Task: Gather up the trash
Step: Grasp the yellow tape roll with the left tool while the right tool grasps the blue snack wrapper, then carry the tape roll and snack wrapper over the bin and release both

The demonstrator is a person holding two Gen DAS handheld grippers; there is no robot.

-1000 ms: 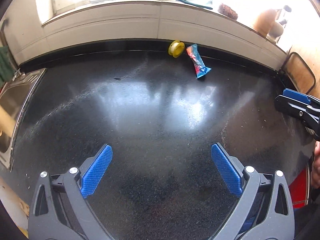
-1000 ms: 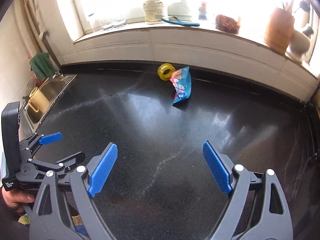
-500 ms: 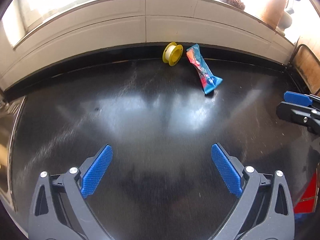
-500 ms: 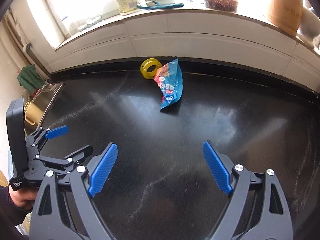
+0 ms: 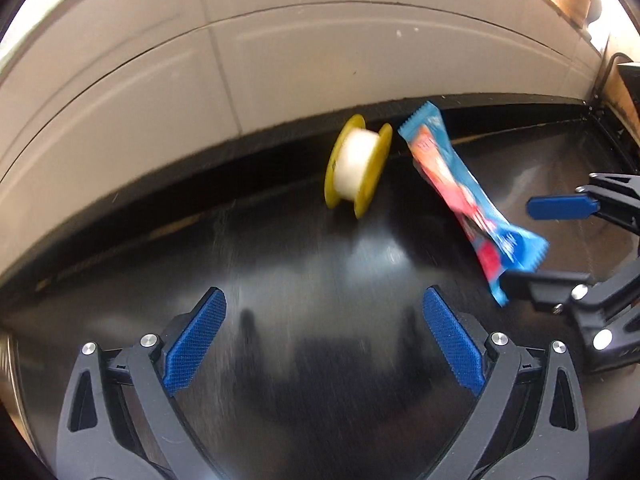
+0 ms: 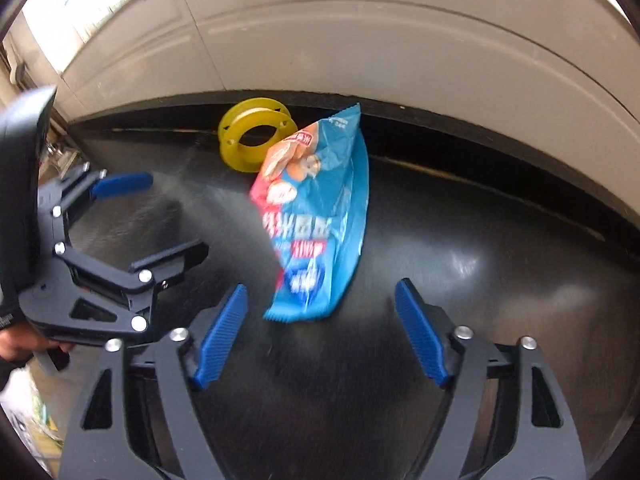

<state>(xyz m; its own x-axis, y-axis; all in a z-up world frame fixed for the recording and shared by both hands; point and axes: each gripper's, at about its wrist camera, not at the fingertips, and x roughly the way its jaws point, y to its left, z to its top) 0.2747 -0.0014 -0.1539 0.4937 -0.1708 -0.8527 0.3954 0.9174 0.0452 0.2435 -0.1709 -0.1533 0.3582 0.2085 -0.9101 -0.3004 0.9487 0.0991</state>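
A blue and red snack wrapper (image 6: pixel 320 216) lies on the black countertop (image 6: pixel 480 280) near the back wall; it also shows in the left wrist view (image 5: pixel 464 196). A yellow spool of white tape (image 5: pixel 357 166) stands on its edge just left of it, and shows behind the wrapper in the right wrist view (image 6: pixel 256 140). My right gripper (image 6: pixel 320 332) is open, with the wrapper's near end just beyond its fingertips. My left gripper (image 5: pixel 324 340) is open and empty, short of the spool. Each gripper shows in the other's view, the right (image 5: pixel 568 240) and the left (image 6: pixel 140 220).
A pale tiled wall (image 5: pixel 280 60) rises right behind the spool and wrapper. A dark raised lip (image 6: pixel 480 136) runs along the counter's back edge. A wire rack edge (image 5: pixel 612 80) stands at the far right.
Both grippers have moved forward toward the back wall. The wrapper and spool now look much larger and closer. The wrapper's near end now lies just beyond the right gripper's fingers.
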